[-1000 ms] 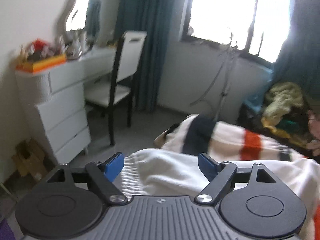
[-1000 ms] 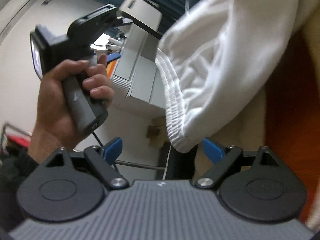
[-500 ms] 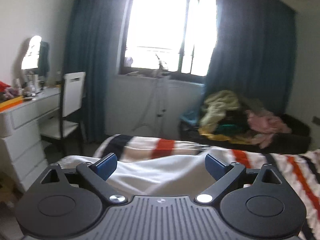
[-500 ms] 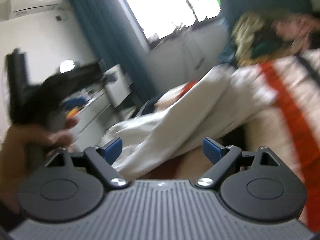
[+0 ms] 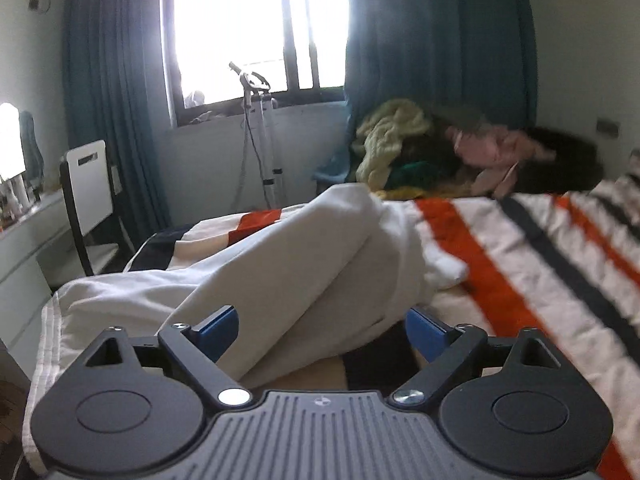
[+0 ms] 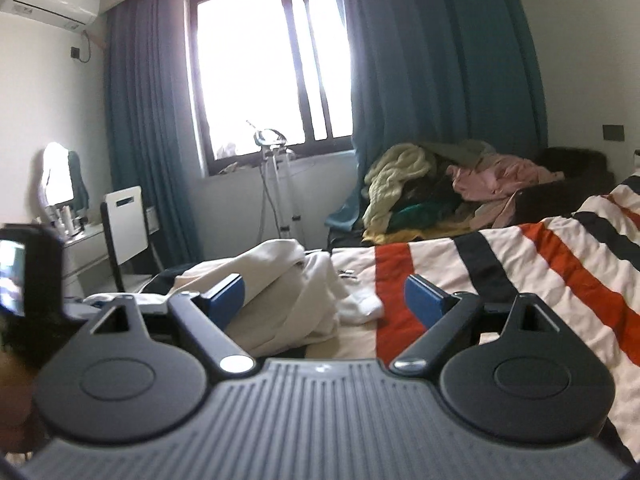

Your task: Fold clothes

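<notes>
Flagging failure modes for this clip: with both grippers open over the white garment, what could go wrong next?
1. The white garment lies bunched in thick rolls; the left gripper might pinch several layers.
2. Its ribbed hem hangs by the bed's edge, so pulling could drag it off the striped blanket.

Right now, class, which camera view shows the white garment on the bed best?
The left wrist view: the white garment fills the foreground, its folds and ribbed hem clear. The right wrist view shows it farther off, partly hidden behind a gripper finger.
</notes>
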`<action>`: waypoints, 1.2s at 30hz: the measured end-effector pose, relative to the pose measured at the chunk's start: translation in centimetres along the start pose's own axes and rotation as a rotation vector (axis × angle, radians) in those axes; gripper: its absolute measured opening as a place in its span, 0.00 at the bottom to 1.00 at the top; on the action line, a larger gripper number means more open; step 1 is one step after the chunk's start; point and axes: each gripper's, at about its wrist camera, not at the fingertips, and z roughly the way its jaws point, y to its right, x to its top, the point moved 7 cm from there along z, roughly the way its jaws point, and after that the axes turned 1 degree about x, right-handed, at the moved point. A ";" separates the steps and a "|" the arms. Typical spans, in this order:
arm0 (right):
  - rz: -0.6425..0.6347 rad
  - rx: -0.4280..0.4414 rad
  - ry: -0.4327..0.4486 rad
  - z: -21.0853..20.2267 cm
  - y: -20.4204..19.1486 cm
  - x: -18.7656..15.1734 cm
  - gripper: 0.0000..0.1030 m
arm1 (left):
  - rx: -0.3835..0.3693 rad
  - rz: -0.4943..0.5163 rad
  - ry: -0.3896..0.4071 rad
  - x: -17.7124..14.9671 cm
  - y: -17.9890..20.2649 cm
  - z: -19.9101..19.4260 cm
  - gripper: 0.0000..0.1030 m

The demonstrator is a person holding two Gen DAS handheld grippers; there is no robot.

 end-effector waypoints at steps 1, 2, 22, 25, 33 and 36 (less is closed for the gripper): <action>-0.001 0.000 -0.004 0.3 0.4 -0.3 0.87 | 0.011 -0.003 0.000 0.1 0.2 1.2 0.84; -0.003 0.000 -0.010 0.7 0.7 -0.7 0.87 | 0.022 -0.006 -0.001 0.3 0.3 2.5 0.83; 0.085 -0.200 -0.093 10.5 11.3 -6.3 0.86 | 0.223 0.221 0.093 7.2 7.7 27.3 0.47; 0.132 -0.226 -0.109 11.3 13.0 -7.0 0.86 | 0.180 0.201 0.081 7.8 7.5 26.7 0.33; 0.160 -0.235 -0.081 10.0 13.4 -6.7 0.86 | 0.008 0.139 0.199 6.4 6.1 12.2 0.25; 0.134 -0.237 -0.071 8.8 12.6 -6.3 0.86 | -0.082 0.070 0.231 3.9 5.1 5.6 0.24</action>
